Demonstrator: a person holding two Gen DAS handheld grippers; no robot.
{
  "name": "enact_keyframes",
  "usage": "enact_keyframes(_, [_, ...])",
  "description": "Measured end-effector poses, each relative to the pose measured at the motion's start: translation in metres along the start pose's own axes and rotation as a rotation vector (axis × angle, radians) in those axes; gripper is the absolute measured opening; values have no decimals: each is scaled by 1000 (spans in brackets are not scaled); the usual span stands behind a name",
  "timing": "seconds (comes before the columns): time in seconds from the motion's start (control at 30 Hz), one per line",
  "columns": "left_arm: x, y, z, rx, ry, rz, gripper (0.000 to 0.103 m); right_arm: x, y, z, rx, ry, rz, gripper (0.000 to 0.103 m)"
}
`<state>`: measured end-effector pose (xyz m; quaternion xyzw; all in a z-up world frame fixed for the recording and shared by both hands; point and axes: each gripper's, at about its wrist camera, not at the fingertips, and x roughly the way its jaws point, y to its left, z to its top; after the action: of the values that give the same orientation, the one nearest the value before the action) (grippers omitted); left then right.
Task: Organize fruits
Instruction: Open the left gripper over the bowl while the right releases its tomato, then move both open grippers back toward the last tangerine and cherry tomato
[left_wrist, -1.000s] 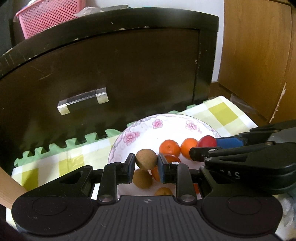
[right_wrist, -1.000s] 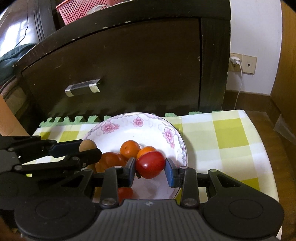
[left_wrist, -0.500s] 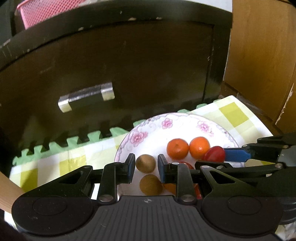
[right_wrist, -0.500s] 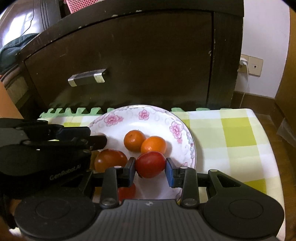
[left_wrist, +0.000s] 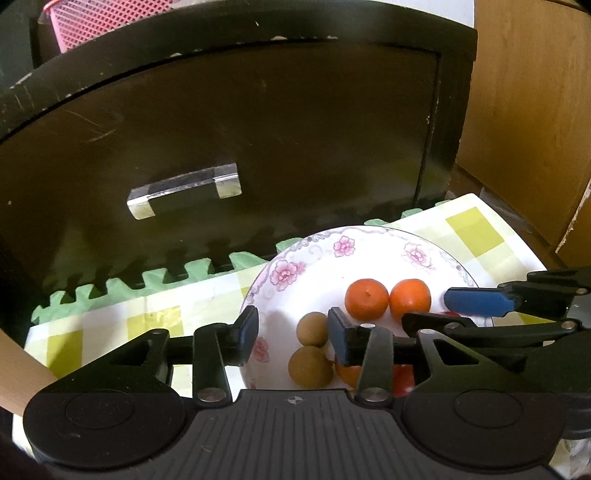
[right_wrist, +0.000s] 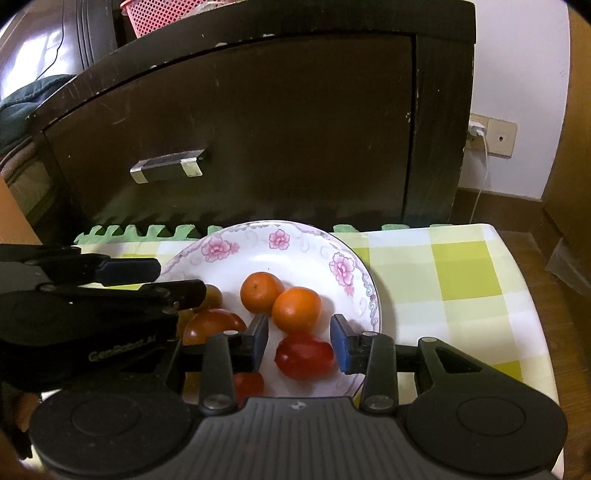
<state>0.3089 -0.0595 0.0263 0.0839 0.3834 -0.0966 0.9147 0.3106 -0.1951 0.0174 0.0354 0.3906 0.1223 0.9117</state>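
A white floral plate (left_wrist: 295, 273) (right_wrist: 354, 280) holds the fruit on a green-checked cloth. Two brown round fruits (left_wrist: 312, 325) lie side by side at its left, one (left_wrist: 309, 367) nearer me. Two oranges (left_wrist: 366, 299) (right_wrist: 261, 291) sit mid-plate. A red tomato (right_wrist: 304, 355) lies loose on the plate between my right gripper's (right_wrist: 299, 342) spread fingers. Other tomatoes (right_wrist: 212, 325) lie at its left. My left gripper (left_wrist: 292, 334) stands open over the plate's left rim, holding nothing. The right gripper's blue pad (left_wrist: 478, 300) shows at the right of the left wrist view.
A dark wooden cabinet (left_wrist: 258, 140) with a metal handle (left_wrist: 184, 190) stands just behind the plate. A pink basket (left_wrist: 99, 26) sits on top of it. Wooden panels (left_wrist: 528, 110) rise at the right. A wall socket with a cable (right_wrist: 480, 133) lies behind the cloth's right side.
Both grippers opened. The left one let the brown fruit down onto the plate, the right one released the red tomato onto the plate. Both drew back slightly.
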Motion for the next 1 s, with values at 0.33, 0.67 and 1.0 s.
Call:
enact_keyframes(0.33, [-14, 6, 4, -21, -7, 17, 56, -11, 3, 3, 3, -28, -3, 44])
enact_keyframes(0.67, [-32, 10, 6, -31, -19, 25, 61, -27, 7, 7, 3, -65, -19, 44])
enact_keyframes(1.0, [-55, 12, -3, -34, -21, 25, 66, -50, 17, 5, -5, -75, -11, 44])
